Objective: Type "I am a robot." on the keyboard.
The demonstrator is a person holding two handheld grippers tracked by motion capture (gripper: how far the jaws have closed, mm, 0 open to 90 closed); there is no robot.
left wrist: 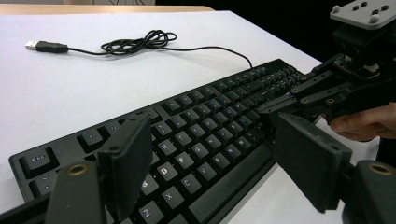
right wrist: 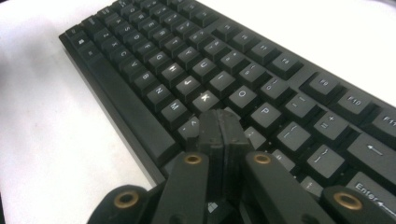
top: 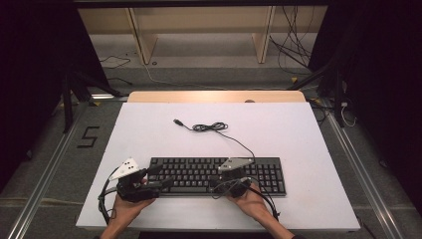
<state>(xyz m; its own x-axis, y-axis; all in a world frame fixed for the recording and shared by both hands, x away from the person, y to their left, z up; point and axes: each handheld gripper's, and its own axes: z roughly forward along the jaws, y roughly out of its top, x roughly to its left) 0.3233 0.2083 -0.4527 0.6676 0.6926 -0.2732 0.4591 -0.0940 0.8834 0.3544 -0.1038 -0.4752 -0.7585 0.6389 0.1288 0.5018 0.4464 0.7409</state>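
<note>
Black plastic keyboard (top: 217, 175) on white table (top: 149, 134); left gripper (left wrist: 210, 163) jaws spread; right gripper (right wrist: 219, 122) jaws clenched together, empty.

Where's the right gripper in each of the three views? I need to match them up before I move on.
High view: the right gripper sits lower centre-right, over the keyboard's front edge, held by the person's right hand.
Left gripper view: at the right edge, upper half, tips over the keys.
Right gripper view: its own jaws rise from bottom centre, tips pressed together near the K key.
Shared landmark: the black keyboard.
</note>
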